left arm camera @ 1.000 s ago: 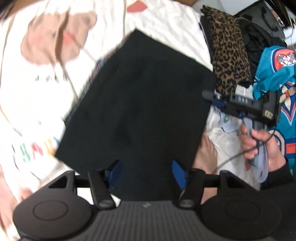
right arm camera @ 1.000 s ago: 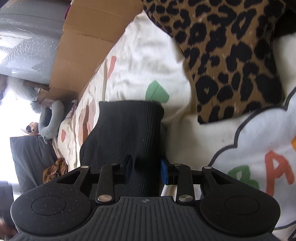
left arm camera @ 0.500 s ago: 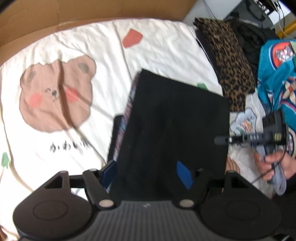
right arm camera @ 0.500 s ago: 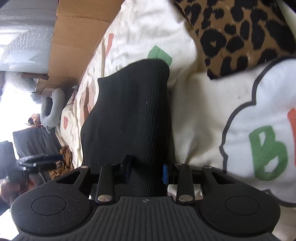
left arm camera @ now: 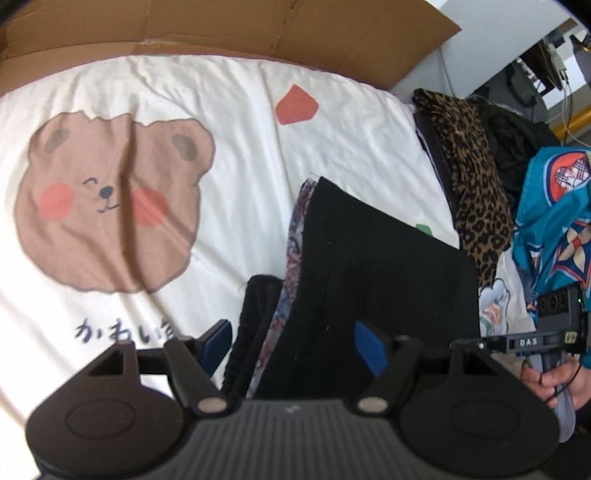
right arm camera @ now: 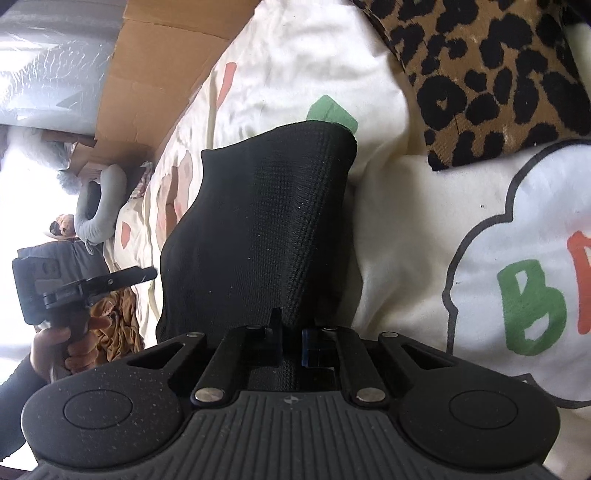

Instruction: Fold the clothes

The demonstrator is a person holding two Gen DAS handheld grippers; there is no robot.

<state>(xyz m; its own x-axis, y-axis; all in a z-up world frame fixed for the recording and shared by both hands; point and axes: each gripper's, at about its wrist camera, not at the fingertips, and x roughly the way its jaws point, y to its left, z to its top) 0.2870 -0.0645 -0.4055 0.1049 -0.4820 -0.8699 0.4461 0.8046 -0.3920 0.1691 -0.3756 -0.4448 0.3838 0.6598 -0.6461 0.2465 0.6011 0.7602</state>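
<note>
A black garment (left arm camera: 369, 280) with a patterned lining lies folded on the white bear-print sheet (left arm camera: 221, 122). It also shows in the right wrist view (right arm camera: 266, 229). My left gripper (left arm camera: 295, 347) is open, its blue-padded fingers wide apart on either side of the garment's near end. My right gripper (right arm camera: 291, 339) is shut on the black garment's edge, the cloth pinched between the jaws. The right gripper (left arm camera: 554, 339) is seen from the left wrist view at the garment's right side. The left gripper (right arm camera: 74, 284) is seen from the right wrist view.
A leopard-print garment (left arm camera: 476, 184) and a teal patterned cloth (left arm camera: 554, 221) lie piled at the right. Cardboard (left arm camera: 258, 33) lines the far edge of the bed. A white printed shirt (right arm camera: 517, 277) lies under the right gripper. A grey neck pillow (right arm camera: 99, 206) sits far off.
The right gripper's jaws have closed onto the black garment's edge. The left gripper has pulled back and tilted, so more of the sheet and cardboard shows.
</note>
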